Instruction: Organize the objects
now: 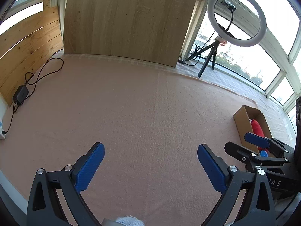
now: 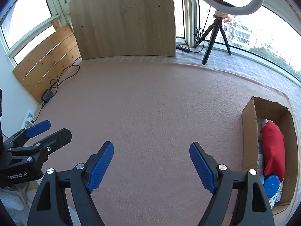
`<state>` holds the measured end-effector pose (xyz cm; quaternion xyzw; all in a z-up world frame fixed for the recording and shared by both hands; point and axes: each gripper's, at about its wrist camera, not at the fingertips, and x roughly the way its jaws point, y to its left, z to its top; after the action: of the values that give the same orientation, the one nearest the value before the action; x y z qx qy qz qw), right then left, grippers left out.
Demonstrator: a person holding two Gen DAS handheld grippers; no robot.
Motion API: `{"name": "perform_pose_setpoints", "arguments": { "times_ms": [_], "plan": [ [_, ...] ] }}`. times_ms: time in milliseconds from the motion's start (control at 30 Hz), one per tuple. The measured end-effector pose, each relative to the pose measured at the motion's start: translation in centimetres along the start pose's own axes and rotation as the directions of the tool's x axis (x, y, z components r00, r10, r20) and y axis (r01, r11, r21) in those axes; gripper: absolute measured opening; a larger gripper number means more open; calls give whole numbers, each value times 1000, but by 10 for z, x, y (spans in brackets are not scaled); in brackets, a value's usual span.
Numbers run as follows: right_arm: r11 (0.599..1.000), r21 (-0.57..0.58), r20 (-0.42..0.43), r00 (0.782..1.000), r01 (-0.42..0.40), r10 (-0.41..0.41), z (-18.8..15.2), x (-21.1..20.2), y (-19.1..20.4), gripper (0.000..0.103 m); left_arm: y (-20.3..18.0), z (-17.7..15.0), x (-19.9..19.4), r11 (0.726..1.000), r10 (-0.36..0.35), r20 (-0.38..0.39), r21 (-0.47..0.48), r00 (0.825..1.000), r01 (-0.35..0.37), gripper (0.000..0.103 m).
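I hold both grippers spread and empty – left gripper [image 1: 150, 164], right gripper [image 2: 151, 164] – beside the open brown cardboard box [image 2: 249, 131], which already collects the red pouch [image 2: 272, 146].

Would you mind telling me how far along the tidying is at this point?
Apparently finished: the red pouch and blue-lidded container lie inside the cardboard box. Nothing is in hand; left gripper and right gripper are open. No loose items remain on the pink mat.
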<state>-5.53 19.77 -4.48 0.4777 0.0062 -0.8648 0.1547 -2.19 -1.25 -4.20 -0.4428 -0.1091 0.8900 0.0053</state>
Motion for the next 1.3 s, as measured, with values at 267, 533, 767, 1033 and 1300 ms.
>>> {"name": "perform_pose_setpoints", "arguments": {
  "times_ms": [267,533,767,1033,1300],
  "plan": [
    [1000,-11,20,1000,8,-7,2,-2,14,80,22,1,-2,999,13,3,-34,1000,-13,101],
    [1000,10,41,999,23,-23,5,-4,15,80,30,4,-3,1000,6,2,-27,1000,-6,101],
    [999,24,45,999,27,-28,2,-3,18,80,37,6,-1,1000,3,-7,-19,1000,-4,101],
    [998,57,53,998,41,-44,1,0,16,80,33,9,9,999,23,-33,39,999,-22,101],
    [995,79,55,996,62,-67,2,4,11,80,24,11,21,995,38,-52,91,998,-33,101]
  ]
}}
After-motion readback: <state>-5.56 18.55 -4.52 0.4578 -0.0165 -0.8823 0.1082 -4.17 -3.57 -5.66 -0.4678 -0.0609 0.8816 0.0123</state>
